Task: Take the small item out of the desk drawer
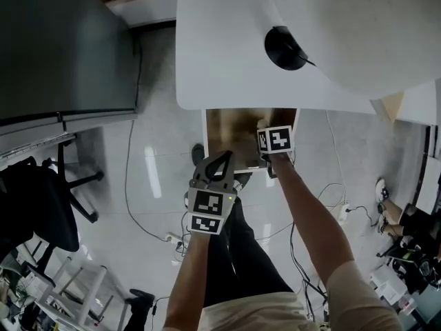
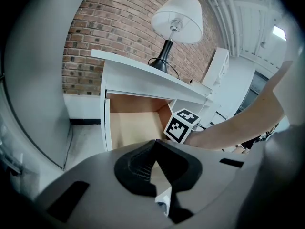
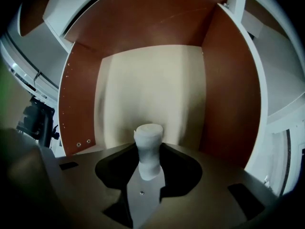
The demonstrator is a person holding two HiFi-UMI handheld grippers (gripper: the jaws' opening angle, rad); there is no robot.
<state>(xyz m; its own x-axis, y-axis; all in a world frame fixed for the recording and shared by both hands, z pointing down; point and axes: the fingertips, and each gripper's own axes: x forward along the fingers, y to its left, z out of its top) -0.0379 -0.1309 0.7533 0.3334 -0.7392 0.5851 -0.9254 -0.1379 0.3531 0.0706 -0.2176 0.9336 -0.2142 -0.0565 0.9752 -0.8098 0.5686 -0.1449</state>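
Note:
The desk drawer [image 1: 206, 140] stands pulled out under the white desk [image 1: 220, 54], its floor pale and its walls brown [image 3: 83, 99]. A small white, waisted cylinder [image 3: 148, 140] stands upright between the jaws of my right gripper [image 3: 148, 151], which is shut on it inside the drawer. In the head view the right gripper [image 1: 264, 127] reaches into the drawer's right side; the item is hidden there. My left gripper [image 1: 223, 156] hovers at the drawer's front edge, shut and empty. Its tips [image 2: 154, 143] meet in its own view, facing the open drawer [image 2: 107, 128].
A lamp [image 2: 174, 23] stands on the desk, its black base [image 1: 284, 48] to the right above the drawer. At the left are a grey cabinet [image 1: 62, 47] and a black chair [image 1: 38, 205]. Cables [image 1: 134, 205] trail over the tiled floor.

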